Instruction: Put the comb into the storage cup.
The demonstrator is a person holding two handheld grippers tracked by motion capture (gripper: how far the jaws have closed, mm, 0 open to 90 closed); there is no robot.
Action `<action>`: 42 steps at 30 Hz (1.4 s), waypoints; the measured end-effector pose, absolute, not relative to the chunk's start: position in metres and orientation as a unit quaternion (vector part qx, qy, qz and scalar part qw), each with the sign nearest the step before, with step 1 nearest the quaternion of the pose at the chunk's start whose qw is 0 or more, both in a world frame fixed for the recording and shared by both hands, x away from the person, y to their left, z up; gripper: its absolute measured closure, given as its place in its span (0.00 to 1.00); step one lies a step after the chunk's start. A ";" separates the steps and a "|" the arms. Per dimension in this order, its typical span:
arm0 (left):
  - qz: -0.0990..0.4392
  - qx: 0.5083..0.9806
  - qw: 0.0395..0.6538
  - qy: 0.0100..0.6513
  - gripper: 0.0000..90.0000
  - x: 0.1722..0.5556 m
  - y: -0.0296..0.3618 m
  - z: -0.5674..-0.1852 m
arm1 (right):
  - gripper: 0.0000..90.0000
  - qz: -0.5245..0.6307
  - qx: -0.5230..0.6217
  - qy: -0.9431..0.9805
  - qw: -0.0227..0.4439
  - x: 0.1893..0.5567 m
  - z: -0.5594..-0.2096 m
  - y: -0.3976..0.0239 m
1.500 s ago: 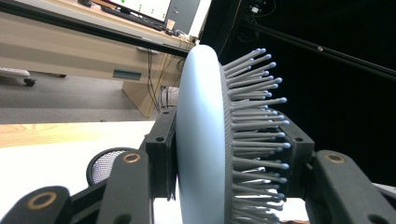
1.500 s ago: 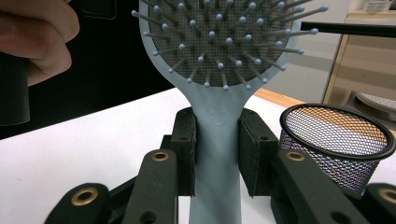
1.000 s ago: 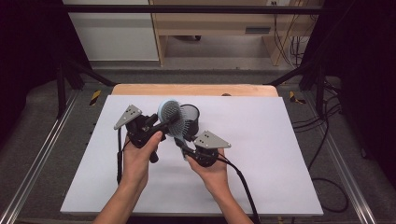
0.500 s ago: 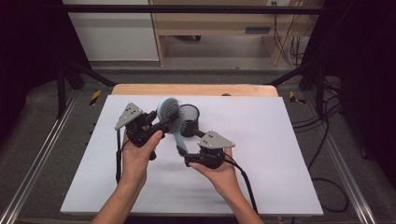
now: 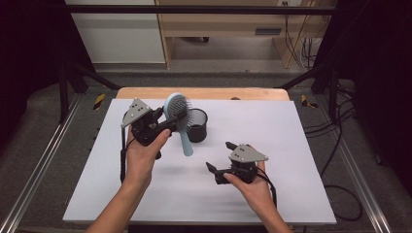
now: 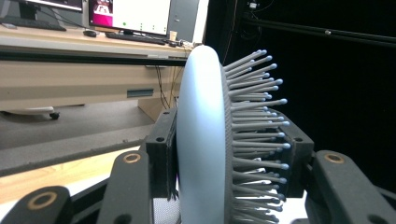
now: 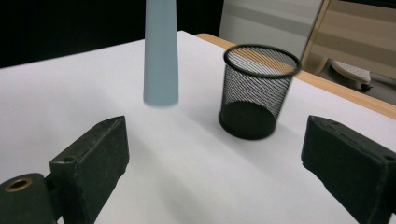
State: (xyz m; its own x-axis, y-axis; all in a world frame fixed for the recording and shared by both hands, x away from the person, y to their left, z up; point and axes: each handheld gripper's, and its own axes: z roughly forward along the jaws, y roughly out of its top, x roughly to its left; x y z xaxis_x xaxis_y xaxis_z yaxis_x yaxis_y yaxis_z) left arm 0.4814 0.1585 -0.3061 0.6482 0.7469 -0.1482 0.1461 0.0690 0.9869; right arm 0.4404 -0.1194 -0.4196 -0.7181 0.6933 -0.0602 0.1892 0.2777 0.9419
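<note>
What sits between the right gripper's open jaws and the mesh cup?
Nothing: in the right gripper view, only bare white table lies between the right gripper and the mesh cup. The hairbrush handle hangs off to the side.

High view overhead; gripper views close, perhaps sharing hairbrush (image 5: 178,116).

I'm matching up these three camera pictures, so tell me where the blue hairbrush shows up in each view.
High view: hairbrush left of centre, head clamped in the left tool, handle hanging down beside the mesh cup.
Left gripper view: brush head edge-on at centre, between the jaws.
Right gripper view: the handle at top, left of centre.
Shared landmark: the mesh cup, seen in the high and right gripper views.
</note>
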 end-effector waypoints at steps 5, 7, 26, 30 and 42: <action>0.240 0.643 0.641 0.344 0.56 0.486 0.156 -0.300 | 0.09 0.521 0.305 0.755 0.256 0.434 -0.427 -0.147; 0.245 0.643 0.640 0.342 0.56 0.490 0.153 -0.296 | 0.08 0.525 0.315 0.742 0.274 0.429 -0.432 -0.164; 0.263 0.642 0.640 0.331 0.56 0.518 0.134 -0.271 | 0.08 0.548 0.358 0.691 0.309 0.408 -0.439 -0.210; 0.267 0.641 0.639 0.331 0.56 0.521 0.133 -0.270 | 0.08 0.542 0.355 0.697 0.307 0.410 -0.441 -0.205; 0.285 0.638 0.628 0.342 0.56 0.541 0.135 -0.273 | 0.08 0.540 0.357 0.698 0.305 0.411 -0.443 -0.205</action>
State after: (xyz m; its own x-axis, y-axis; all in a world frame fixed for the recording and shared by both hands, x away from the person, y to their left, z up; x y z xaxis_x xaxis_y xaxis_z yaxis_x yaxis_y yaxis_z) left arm 0.5408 0.1354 -0.2728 0.6033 0.7948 -0.0656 0.0788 0.0225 0.9966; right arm 0.4111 -0.2049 -0.4427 -0.5594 0.8279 -0.0396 0.1696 0.1611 0.9723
